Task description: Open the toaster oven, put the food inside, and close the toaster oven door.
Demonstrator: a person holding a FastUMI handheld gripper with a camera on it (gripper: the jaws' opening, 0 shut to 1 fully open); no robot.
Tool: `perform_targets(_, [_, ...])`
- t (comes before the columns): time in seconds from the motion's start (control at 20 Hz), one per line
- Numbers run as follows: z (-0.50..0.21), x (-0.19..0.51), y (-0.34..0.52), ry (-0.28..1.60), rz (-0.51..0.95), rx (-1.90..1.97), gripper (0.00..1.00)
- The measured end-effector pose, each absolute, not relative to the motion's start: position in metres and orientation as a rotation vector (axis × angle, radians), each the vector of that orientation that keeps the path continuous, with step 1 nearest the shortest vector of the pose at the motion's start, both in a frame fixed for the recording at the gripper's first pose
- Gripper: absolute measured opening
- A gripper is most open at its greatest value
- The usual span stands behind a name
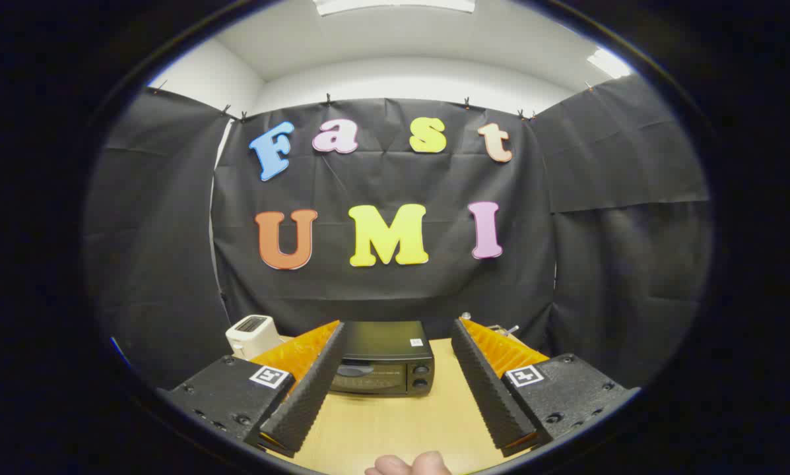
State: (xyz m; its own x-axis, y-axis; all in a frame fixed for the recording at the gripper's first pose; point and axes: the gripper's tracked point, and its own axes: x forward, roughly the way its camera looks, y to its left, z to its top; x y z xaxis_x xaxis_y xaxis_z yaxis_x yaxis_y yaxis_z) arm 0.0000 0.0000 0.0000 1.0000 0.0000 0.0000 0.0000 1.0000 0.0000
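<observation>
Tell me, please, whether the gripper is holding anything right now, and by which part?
Nothing is held. The gripper is open, fingers spread wide with only bare table between them; the toaster oven sits beyond, door closed.

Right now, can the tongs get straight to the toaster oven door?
Probably yes. The tongs are open and hold nothing, the toaster oven sits beyond them with its door shut and facing them, and the wooden table between looks bare.
</observation>
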Motion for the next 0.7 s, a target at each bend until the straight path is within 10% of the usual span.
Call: perform_targets(0.7, [0.007,0.0,0.012,0.002,0.031,0.012,1.0])
